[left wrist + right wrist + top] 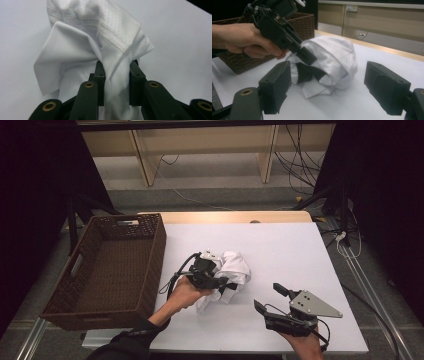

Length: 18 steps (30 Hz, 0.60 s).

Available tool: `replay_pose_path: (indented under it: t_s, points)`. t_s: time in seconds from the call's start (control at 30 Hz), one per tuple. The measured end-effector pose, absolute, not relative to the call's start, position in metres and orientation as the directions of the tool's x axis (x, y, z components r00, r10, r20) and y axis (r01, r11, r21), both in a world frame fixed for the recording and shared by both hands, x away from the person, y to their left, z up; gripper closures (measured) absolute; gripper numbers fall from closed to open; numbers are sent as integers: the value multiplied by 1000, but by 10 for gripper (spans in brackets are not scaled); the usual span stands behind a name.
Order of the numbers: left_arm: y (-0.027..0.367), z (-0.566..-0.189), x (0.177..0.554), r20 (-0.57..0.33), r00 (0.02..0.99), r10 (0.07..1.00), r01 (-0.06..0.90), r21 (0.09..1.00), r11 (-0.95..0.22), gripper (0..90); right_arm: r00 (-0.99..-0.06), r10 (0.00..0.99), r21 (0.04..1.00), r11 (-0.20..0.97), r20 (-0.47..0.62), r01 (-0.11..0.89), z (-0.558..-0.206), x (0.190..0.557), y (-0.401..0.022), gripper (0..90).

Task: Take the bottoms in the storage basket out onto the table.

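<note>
The left gripper [223, 285] is clamped on the white garment [232, 270], which is not yet in the wicker basket [107, 270] beside it, while the right gripper [272, 299] waits with its jaws apart.

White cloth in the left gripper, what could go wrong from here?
1. The left gripper pinches just one narrow fold of the cloth; the rest bunches loose on the table, so the fold might slip out when lifted.
2. Loose cloth could drag or catch on the basket rim if carried that way.
3. The right gripper stands open near the cloth, and a hanging edge might snag on it.
</note>
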<state>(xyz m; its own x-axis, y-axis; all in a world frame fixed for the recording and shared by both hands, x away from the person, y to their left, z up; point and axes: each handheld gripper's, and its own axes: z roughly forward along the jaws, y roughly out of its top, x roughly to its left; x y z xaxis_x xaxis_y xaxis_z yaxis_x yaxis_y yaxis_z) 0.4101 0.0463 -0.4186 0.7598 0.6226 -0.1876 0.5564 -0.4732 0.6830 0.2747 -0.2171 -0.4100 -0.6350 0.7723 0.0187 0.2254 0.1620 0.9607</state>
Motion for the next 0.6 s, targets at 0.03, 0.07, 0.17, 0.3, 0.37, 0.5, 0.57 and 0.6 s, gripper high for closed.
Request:
replay_pose_path:
  t_s: [0.03, 0.07, 0.17, 0.3, 0.37, 0.5, 0.57, 0.6]
  points:
    - [46, -421, 411, -188, 759, 623, 558, 681, -474, 728, -634, 773, 959, 167, 16, 228, -410, 274, -217, 227]
    - [45, -423, 411, -191, 755, 627, 563, 679, -471, 728, -635, 773, 960, 166, 16, 227, -410, 274, -217, 227]
    - [43, -428, 412, -188, 758, 624, 562, 673, -481, 725, -635, 772, 960, 165, 17, 226, -410, 274, -217, 227]
    - [39, -430, 414, -199, 758, 622, 566, 674, -475, 717, -635, 773, 960, 165, 17, 226, -410, 275, -217, 227]
    - [38, -432, 415, -201, 758, 620, 568, 672, -476, 709, -635, 772, 960, 165, 16, 225, -410, 275, -217, 227]
    - [32, -438, 416, -202, 762, 615, 569, 663, -487, 683, -635, 773, 959, 168, 15, 228, -410, 275, -217, 227]
    - [29, -441, 417, -209, 761, 614, 574, 658, -488, 666, -635, 773, 959, 168, 15, 228, -410, 275, -217, 227]
    - [28, -441, 418, -212, 762, 612, 575, 656, -489, 648, -635, 773, 959, 168, 16, 228, -410, 275, -217, 227]
